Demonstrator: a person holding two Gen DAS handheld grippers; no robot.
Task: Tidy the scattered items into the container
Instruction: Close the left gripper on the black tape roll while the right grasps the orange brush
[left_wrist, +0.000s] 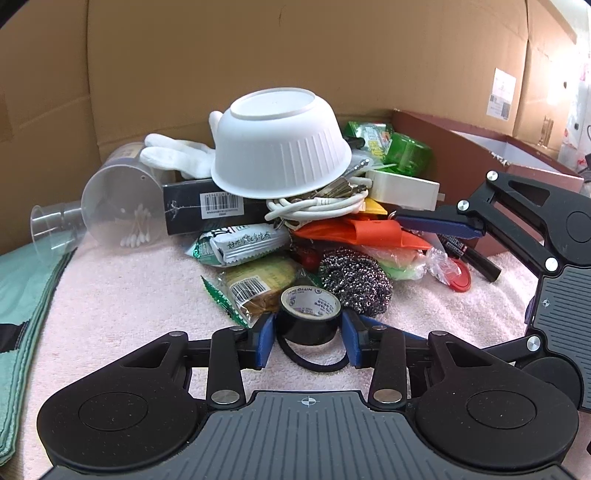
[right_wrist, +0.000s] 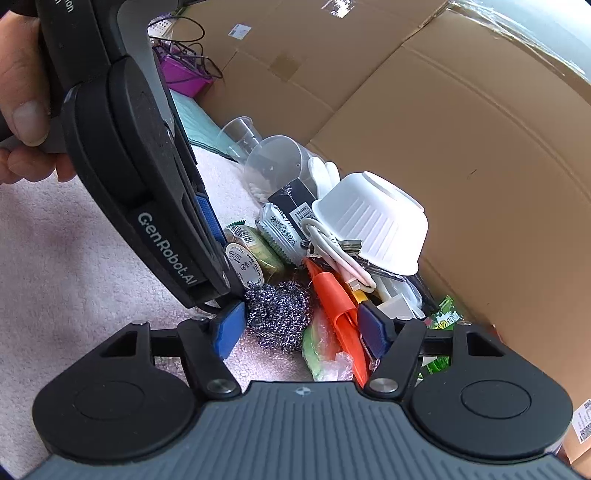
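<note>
A heap of items lies on a pink towel (left_wrist: 110, 295). My left gripper (left_wrist: 308, 334) is open, its blue pads either side of a roll of black tape (left_wrist: 309, 314), close to it with small gaps. A black hair tie (left_wrist: 314, 360) lies under the tape. My right gripper (right_wrist: 301, 330) is open above a steel scourer (right_wrist: 279, 314) and an orange plastic piece (right_wrist: 334, 299); it also shows in the left wrist view (left_wrist: 439, 221). An upturned white bowl (left_wrist: 280, 147) tops the heap. The brown box (left_wrist: 461, 147) stands at the right.
The heap also holds snack packets (left_wrist: 236, 240), a white cable (left_wrist: 321, 203), a black carton (left_wrist: 207, 210), white gloves (left_wrist: 173, 155), a clear jar of cotton swabs (left_wrist: 122, 206), a green bottle (left_wrist: 406, 153) and a red lid (left_wrist: 460, 277). A green cloth (left_wrist: 22, 295) lies left. Cardboard walls (left_wrist: 258, 55) stand behind.
</note>
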